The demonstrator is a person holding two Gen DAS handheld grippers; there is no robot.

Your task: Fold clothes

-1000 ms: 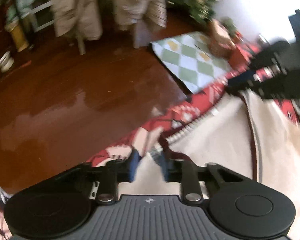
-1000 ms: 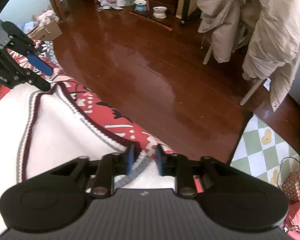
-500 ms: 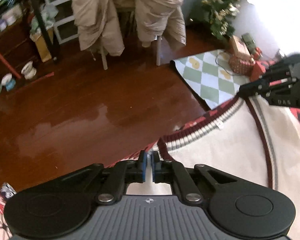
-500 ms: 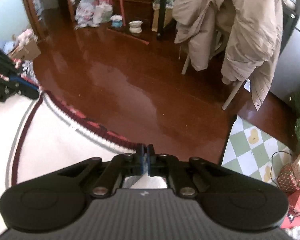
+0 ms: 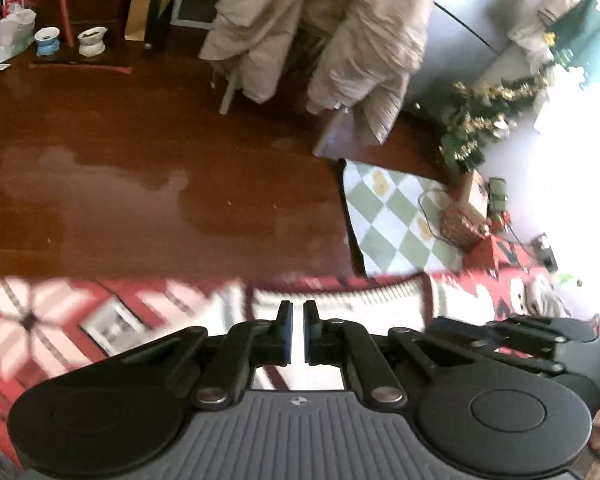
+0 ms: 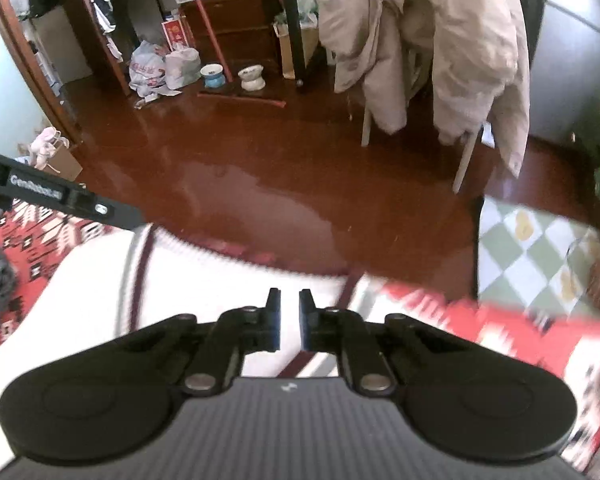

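Cream sweater (image 6: 204,276), maroon-striped ribbed hem, seemingly flat on red patterned blanket (image 6: 480,320)

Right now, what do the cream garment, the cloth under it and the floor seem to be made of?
Cream sweater: looks like knitted wool or acrylic, matte, judging by the ribbed hem with maroon and grey stripes. Red patterned blanket: seems woven or knitted textile, with a blocky geometric motif; blur leaves it open. Floor: apparently varnished wood or wood-look laminate, reddish-brown, glossy with window reflections.

Your left gripper (image 5: 295,312) at lower centre over the sweater (image 5: 340,294), sweater on the patterned blanket (image 5: 52,320), your right gripper (image 5: 540,336) at lower right, checked mat (image 5: 396,220) right of centre, coat-draped chair (image 5: 324,36) top centre, bowls (image 5: 72,40) upper left.
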